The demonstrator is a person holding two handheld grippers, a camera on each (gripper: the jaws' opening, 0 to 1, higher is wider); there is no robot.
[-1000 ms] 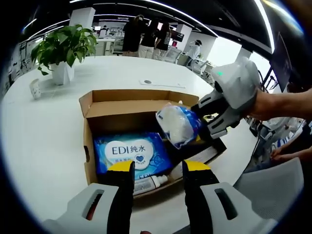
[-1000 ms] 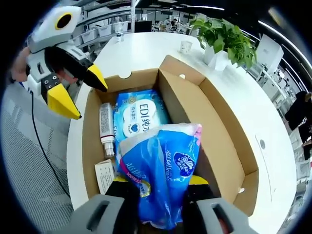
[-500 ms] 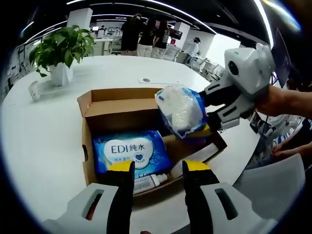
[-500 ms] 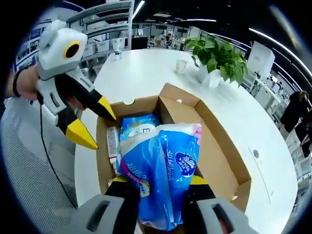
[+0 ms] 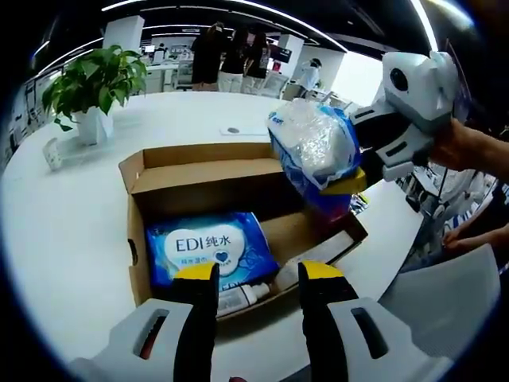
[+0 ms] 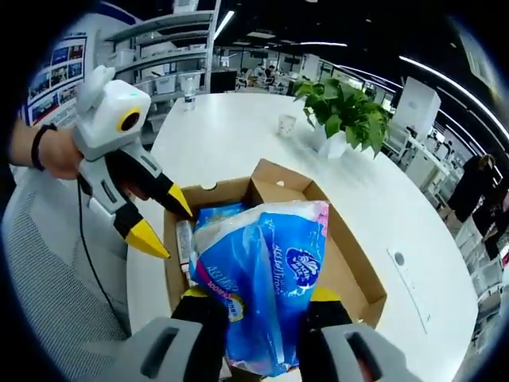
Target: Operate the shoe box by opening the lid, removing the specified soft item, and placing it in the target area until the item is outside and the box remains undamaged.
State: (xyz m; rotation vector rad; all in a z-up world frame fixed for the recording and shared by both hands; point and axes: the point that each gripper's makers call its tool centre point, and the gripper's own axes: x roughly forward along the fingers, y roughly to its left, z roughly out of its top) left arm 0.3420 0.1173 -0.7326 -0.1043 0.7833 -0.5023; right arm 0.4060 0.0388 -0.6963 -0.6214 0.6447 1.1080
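right gripper [image 6: 262,306] is clamped on the blue tissue pack [image 6: 262,278], held above the open shoe box [image 5: 151,179] for clearance, while left gripper [image 5: 253,278] waits beside, jaws parted and empty.

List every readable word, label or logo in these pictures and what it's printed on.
"EDI 纯水": on the blue wipes pack in the box.
Round blue logo on the tissue pack held by the right hand-held gripper: lettering too blurred.
White bottle label: too small.
Wall posters: unreadable.
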